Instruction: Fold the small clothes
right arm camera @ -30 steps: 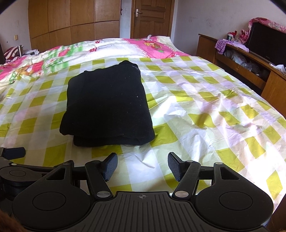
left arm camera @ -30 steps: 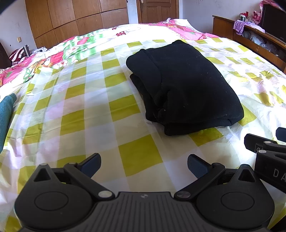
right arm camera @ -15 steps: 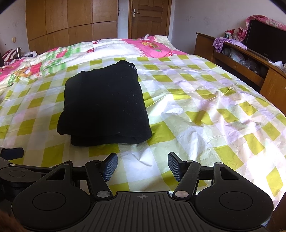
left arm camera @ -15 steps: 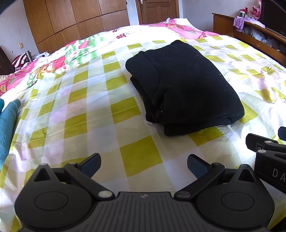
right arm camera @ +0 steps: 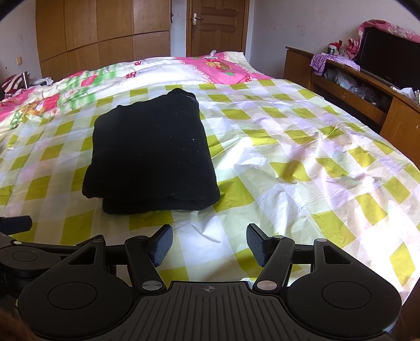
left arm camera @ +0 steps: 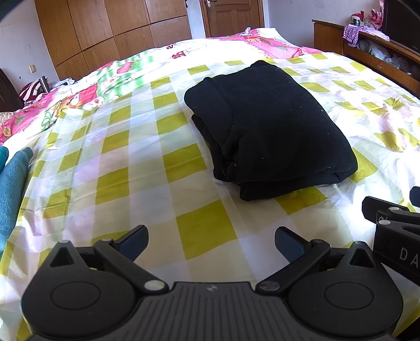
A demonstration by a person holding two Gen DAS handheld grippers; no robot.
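Teal cloth (left arm camera: 11,188) lies far left of our left gripper (left arm camera: 211,242), fingers spread and empty. Ahead and right sits the folded black garment (left arm camera: 273,128) on the checked sheet (left arm camera: 147,168). Our right gripper (right arm camera: 208,245), likewise spread, faces wrinkled sheet; a wooden cabinet (right arm camera: 367,105) stands far right.

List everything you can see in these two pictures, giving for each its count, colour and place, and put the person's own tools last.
folded garment: one, black, flat on the bed, ahead of both claws, touching neither
bed sheet: one, yellow and white check, covers the bed
quilt: one, pink, green and white print, far end of the bed
blue cloth: one, teal, at the bed's left edge
wardrobe: one, brown wood, far wall
door: one, brown, shut, far wall
sideboard: one, brown wood, right of the bed
left claw: one, black, open, empty
right claw: one, black, open, empty
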